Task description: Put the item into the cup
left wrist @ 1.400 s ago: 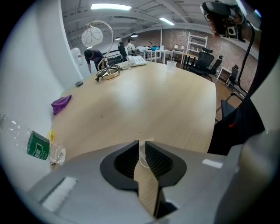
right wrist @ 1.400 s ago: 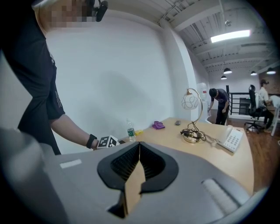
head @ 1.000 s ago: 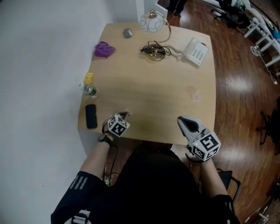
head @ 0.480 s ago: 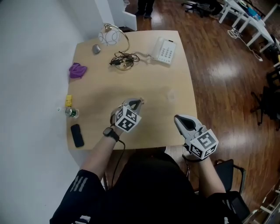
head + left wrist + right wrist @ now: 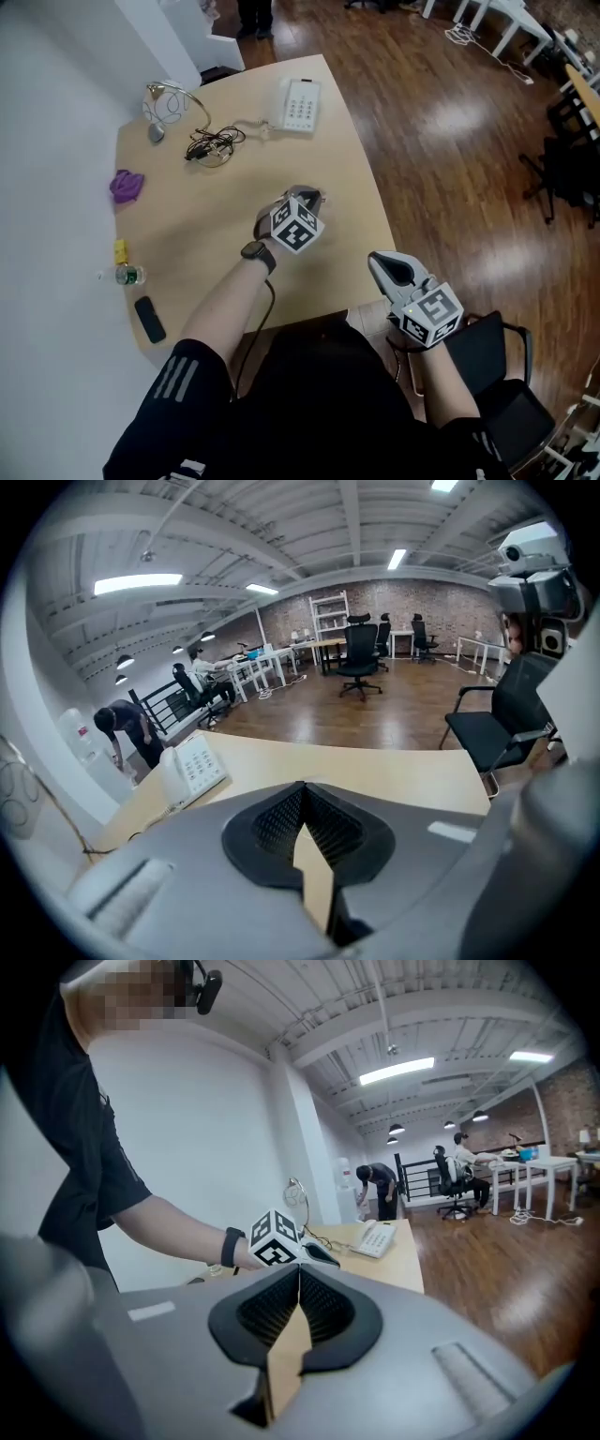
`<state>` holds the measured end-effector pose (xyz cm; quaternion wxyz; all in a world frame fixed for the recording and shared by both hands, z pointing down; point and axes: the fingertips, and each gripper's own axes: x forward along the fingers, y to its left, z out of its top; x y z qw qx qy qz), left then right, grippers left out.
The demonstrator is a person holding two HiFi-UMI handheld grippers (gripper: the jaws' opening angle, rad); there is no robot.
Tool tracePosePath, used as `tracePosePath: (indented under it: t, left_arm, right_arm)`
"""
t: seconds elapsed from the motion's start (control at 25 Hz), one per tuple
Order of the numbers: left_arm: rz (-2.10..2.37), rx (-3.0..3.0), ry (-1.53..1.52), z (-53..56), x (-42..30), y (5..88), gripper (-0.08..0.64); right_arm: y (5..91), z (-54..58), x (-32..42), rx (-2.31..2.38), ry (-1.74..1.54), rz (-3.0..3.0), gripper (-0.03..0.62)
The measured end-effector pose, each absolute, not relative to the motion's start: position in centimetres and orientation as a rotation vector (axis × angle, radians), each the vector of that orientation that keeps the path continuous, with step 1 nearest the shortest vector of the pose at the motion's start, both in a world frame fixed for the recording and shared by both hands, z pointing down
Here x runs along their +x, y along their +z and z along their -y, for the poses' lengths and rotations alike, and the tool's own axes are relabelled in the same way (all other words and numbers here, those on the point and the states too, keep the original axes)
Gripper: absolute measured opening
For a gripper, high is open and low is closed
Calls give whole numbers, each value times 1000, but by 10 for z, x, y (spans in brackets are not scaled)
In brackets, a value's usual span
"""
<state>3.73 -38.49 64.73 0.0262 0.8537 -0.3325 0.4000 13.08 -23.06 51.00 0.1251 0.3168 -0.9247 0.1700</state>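
My left gripper (image 5: 308, 195) hovers over the middle of the light wooden table (image 5: 216, 225), shut with nothing in it; in the left gripper view its jaws (image 5: 302, 810) meet tip to tip. My right gripper (image 5: 385, 263) hangs just off the table's near right corner, also shut and empty (image 5: 298, 1281). Small items lie along the table's left edge: a purple bundle (image 5: 126, 185), a yellow piece (image 5: 120, 250), a small bottle (image 5: 127, 275) and a flat black thing (image 5: 149, 319). I cannot make out a cup in any view.
A white telephone (image 5: 300, 101) sits at the far right of the table, with tangled cables (image 5: 210, 146) and a globe lamp (image 5: 165, 104) at the far left. A white wall runs along the left. A black chair (image 5: 497, 728) stands on the wood floor to the right.
My left gripper has moved forward and to the right, from the table's near edge to over its middle. The right gripper has stayed near the front corner. The head view has swung round.
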Motion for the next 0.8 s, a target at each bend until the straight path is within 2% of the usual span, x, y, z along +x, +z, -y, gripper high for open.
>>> tracePosePath:
  t: [0.52, 0.8]
  left_arm:
    - [872, 2471, 1457, 402, 66, 733, -5]
    - [806, 2458, 1432, 397, 65, 738, 86]
  right_arm:
    - [527, 232, 176, 975, 577, 2668, 9]
    - [527, 243, 178, 954, 576, 2679, 9]
